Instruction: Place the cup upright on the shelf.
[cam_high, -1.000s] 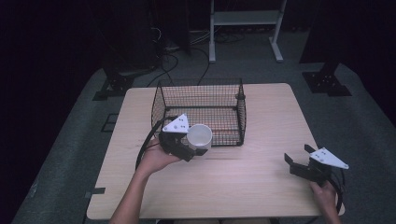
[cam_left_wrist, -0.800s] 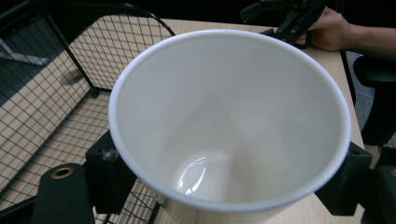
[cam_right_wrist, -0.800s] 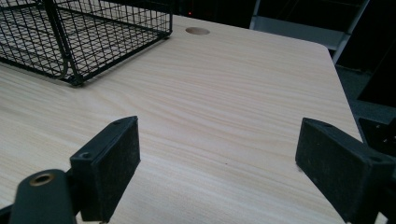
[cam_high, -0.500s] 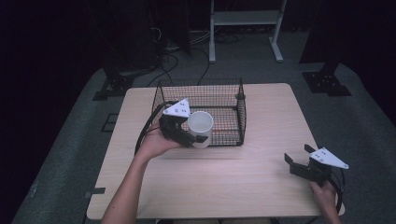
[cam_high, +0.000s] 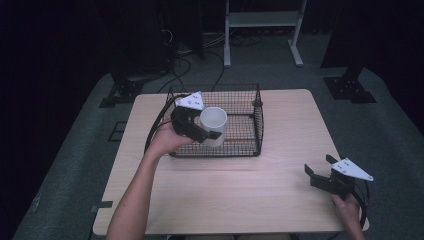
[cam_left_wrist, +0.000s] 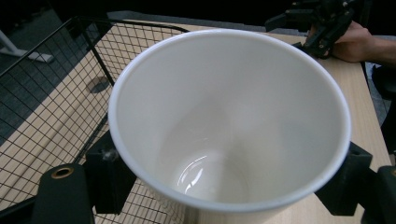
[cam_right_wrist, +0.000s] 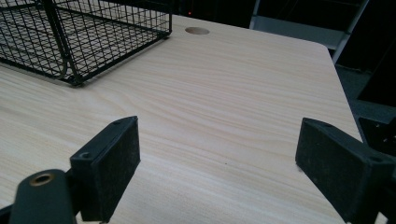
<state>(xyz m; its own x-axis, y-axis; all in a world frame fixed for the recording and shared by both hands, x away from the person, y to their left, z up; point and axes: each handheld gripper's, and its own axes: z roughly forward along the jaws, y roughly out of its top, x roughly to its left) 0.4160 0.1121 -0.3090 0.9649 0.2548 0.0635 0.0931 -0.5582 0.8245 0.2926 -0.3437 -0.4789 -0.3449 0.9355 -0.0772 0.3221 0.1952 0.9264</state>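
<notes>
Dark room, pale wood counter (cam_high: 240, 195): white cup (cam_high: 214, 124) over the wire basket (cam_high: 250, 125), centre of frame.
Left claw (cam_high: 206, 131) clamps my cup's wall; it looks light, smooth, crushable, so I'd grip low. Right claw (cam_high: 320, 172) gapes wide, lower right.

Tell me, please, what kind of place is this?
Probably a recording studio or lab: one bare wooden table on grey carpet, black curtains around, cables on the floor, and a metal stand behind.
</notes>
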